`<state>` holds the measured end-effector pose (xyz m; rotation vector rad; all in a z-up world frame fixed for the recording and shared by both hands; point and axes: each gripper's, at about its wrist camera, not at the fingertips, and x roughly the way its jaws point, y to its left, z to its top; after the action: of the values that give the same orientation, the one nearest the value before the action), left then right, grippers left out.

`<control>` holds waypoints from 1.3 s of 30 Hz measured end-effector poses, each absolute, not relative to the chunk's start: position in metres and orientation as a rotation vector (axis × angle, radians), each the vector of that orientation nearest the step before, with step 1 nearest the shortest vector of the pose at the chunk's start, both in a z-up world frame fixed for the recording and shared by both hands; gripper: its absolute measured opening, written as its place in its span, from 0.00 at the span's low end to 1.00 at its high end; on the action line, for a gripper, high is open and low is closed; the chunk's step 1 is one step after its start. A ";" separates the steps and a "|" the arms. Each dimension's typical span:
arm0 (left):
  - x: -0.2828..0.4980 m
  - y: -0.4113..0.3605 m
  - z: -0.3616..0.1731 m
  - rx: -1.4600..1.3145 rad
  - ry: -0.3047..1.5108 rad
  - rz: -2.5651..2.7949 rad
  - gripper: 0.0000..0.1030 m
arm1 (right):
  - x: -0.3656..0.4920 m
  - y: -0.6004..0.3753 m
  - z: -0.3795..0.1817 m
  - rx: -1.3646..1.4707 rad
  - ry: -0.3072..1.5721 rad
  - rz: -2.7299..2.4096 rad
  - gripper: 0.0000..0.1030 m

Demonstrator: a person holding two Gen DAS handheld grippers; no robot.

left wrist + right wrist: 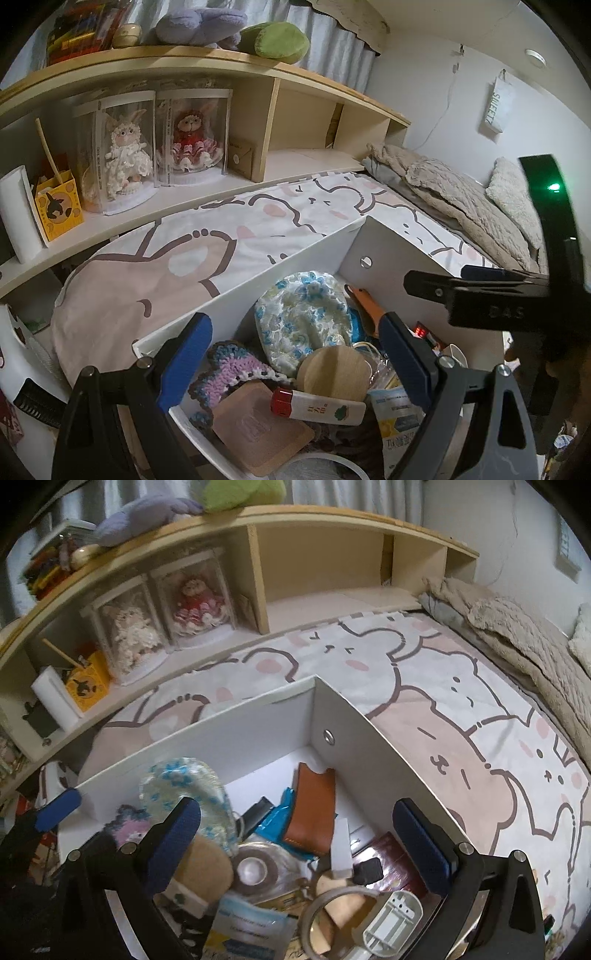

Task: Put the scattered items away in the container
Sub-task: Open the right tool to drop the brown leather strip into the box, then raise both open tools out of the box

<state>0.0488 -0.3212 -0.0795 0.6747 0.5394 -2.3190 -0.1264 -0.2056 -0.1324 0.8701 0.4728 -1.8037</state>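
Left gripper (295, 354) and right gripper (297, 834), both spread wide and grasping nothing, above the filled white container (236, 720); only the right view shows the brown leather pouch (314, 805) ahead of its jaws.

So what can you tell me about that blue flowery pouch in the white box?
The pouch is a soft, rounded fabric bag, cream with blue and pale green flower print and a slight sheen. It looks puffy and lies tilted on top of the clutter, near the box's back left part. Its lower edge rests against a round wooden lid and beside a purple crochet piece; an orange-brown case lies just behind it. No gripper touches it. From the right wrist view it shows blurred.
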 end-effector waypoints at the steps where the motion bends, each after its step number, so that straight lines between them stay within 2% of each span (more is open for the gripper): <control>1: 0.048 -0.320 -0.079 0.676 0.536 -2.319 0.90 | -0.124 -0.202 -0.130 0.864 0.462 -1.801 1.00; 18: 0.037 -0.299 -0.073 0.715 0.428 -2.363 0.90 | -0.115 -0.126 -0.115 0.836 0.313 -1.849 1.00; 20: 0.035 -0.296 -0.072 0.719 0.412 -2.359 0.93 | -0.115 -0.119 -0.111 0.826 0.302 -1.862 1.00; 21: 0.034 -0.295 -0.071 0.722 0.400 -2.353 1.00 | -0.115 -0.115 -0.110 0.819 0.296 -1.871 1.00; 39: 0.021 -0.262 -0.063 0.748 0.296 -2.397 1.00 | -0.114 -0.053 -0.106 0.775 0.236 -1.971 1.00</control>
<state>0.0206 -0.2620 -0.0629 0.7477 0.2965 -2.3965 -0.1137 -0.0532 -0.1060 0.7755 0.2358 -1.9711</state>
